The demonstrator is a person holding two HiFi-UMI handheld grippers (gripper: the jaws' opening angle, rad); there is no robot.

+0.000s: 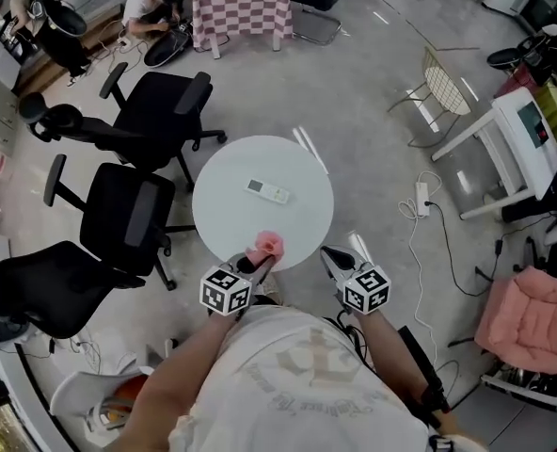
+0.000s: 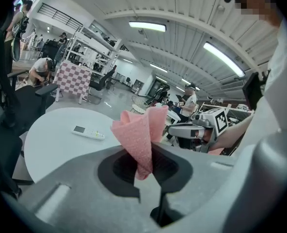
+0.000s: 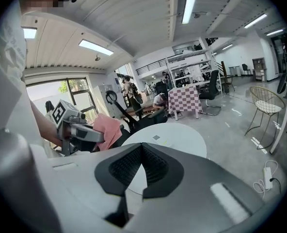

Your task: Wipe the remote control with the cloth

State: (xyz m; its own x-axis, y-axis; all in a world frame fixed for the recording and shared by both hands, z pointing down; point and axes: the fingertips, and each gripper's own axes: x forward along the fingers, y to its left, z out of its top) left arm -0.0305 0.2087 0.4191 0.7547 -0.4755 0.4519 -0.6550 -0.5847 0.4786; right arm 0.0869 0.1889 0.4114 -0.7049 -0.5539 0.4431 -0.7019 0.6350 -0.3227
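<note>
The remote control (image 1: 268,191) lay flat on the round white table (image 1: 222,215), near its middle and a little toward the far side. In the head view its long axis ran across the table from upper left to lower right. The end with the small grey display pointed left, toward the chairs, and the button end pointed right. The left gripper view showed the same: the remote (image 2: 88,132) lay side-on, display end to the left.

The left gripper (image 1: 256,263) was clenched on the pink cloth (image 1: 265,246), holding it over the near edge of the table. In its own view the cloth (image 2: 141,140) was pinched between the dark pads and stood up in a folded bunch above them. The right gripper (image 1: 328,252) hovered at the near right rim of the table, beside the left one. Its jaws (image 3: 141,149) were pressed together with nothing between them.

Bare white tabletop lay between the cloth and the remote.

Three black office chairs (image 1: 128,219) crowded the table's left side, the nearest armrests just beside its rim. A table with a red and white checked cover (image 1: 241,3) stood farther off, with people working near it. To the right were a wire chair (image 1: 445,83), a white desk (image 1: 518,135), a power strip (image 1: 422,199) with its cable on the floor, and a pink cushion (image 1: 533,314).
</note>
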